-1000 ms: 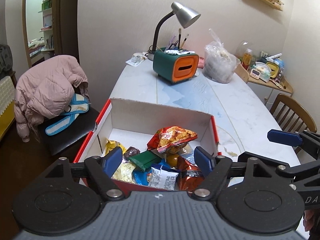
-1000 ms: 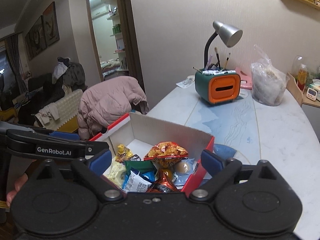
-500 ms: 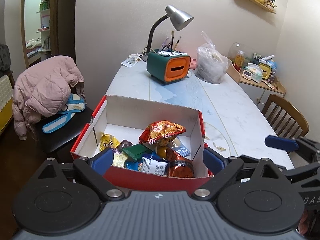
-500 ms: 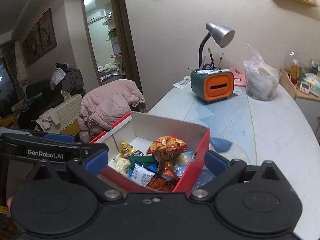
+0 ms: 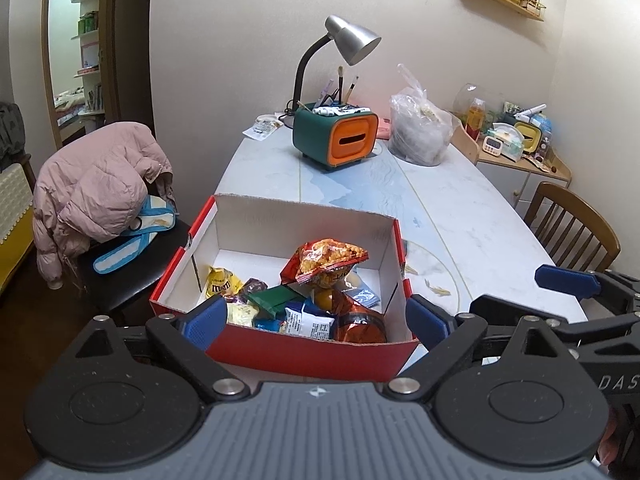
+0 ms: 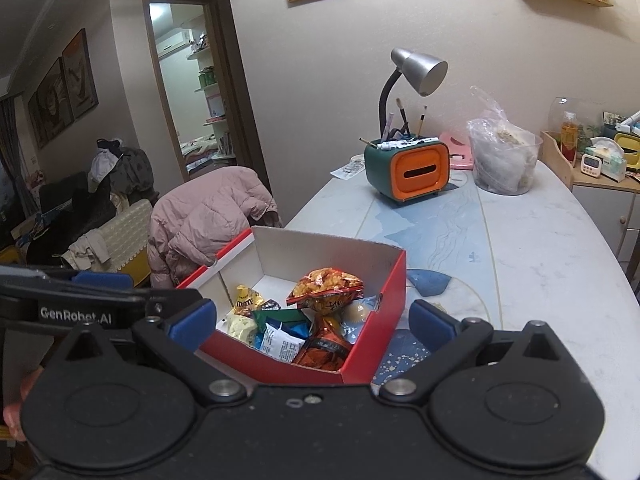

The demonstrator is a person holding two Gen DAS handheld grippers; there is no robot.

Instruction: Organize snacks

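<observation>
While both of your tools stand wide with nothing between their pads, the stock reads as follows.

Item: red box (image 5: pixel 304 350), white inside, lower centre of both views, at the near left corner of the bench (image 5: pixel 452 208). Its open top is what lets it serve as the collecting bin.

Contents: snacks heaped toward the near wall. An orange-red chip bag (image 5: pixel 326 258) sits on top of the heap, probably a late addition; a yellow candy pack (image 5: pixel 219 283) lies alone at the left; a green packet (image 5: pixel 276 298), a blue-and-white packet (image 5: pixel 310 320) and a shiny red-brown bag (image 5: pixel 358 322) crowd the front. The far half of the floor is bare, so room remains.

Left tool (image 5: pixel 312 320): wide, empty, framing the near wall of the box.

Right tool (image 6: pixel 312 320): wide, empty, low in its view over the box's near right corner. No pad touches cardboard or wrapper, which suggests the load is delivered.

Off-task: desk lamp (image 5: pixel 348 40), green-and-orange holder (image 5: pixel 334 140) and clear bag (image 5: pixel 418 128) in the upper centre, well apart from the box.

Judgement: the bench shows no loose packet; sorting appears near done.
</observation>
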